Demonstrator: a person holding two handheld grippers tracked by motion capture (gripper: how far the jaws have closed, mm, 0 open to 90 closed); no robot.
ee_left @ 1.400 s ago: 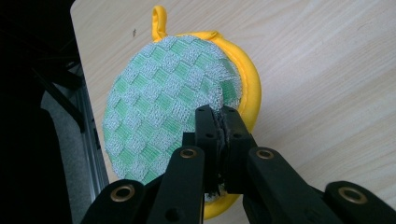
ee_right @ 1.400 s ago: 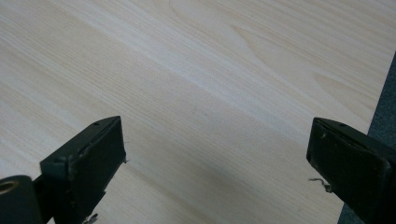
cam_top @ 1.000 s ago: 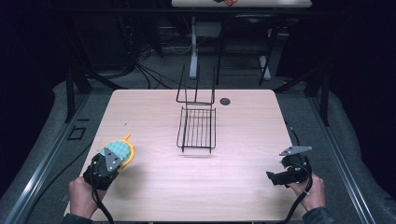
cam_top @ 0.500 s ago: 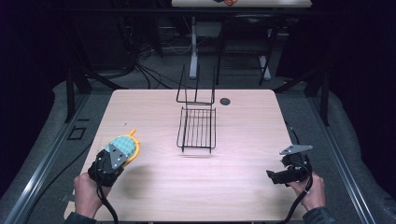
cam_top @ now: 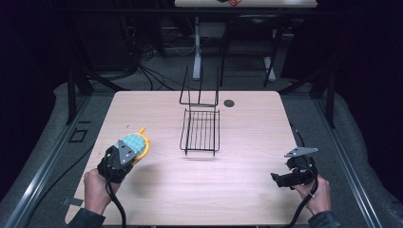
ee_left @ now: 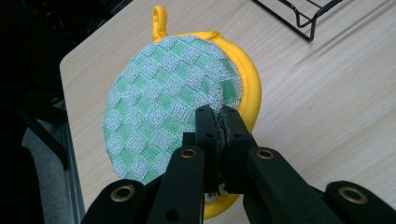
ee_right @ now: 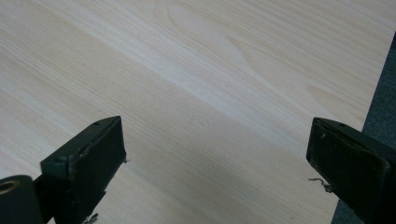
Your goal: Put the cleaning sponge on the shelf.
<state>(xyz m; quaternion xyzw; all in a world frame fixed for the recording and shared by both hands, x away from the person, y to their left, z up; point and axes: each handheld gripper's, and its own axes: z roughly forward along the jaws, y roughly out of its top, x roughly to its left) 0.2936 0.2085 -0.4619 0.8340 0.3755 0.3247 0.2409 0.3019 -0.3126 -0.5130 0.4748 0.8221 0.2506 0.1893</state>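
The left gripper (ee_left: 219, 122) is clamping the round green-checked, yellow-rimmed cloth pot holder (ee_left: 173, 100), likely carrying it toward the black wire rack (cam_top: 200, 129); right gripper (ee_right: 215, 158) is gaping empty

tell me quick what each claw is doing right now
Left claw: shut on the round green-and-yellow scrub pad.
Right claw: open, nothing held, over the table.

Black wire rack (cam_top: 200, 129) at table (cam_top: 247, 142) centre; small dark disc (cam_top: 229, 103) at one o'clock from it, near the far edge.
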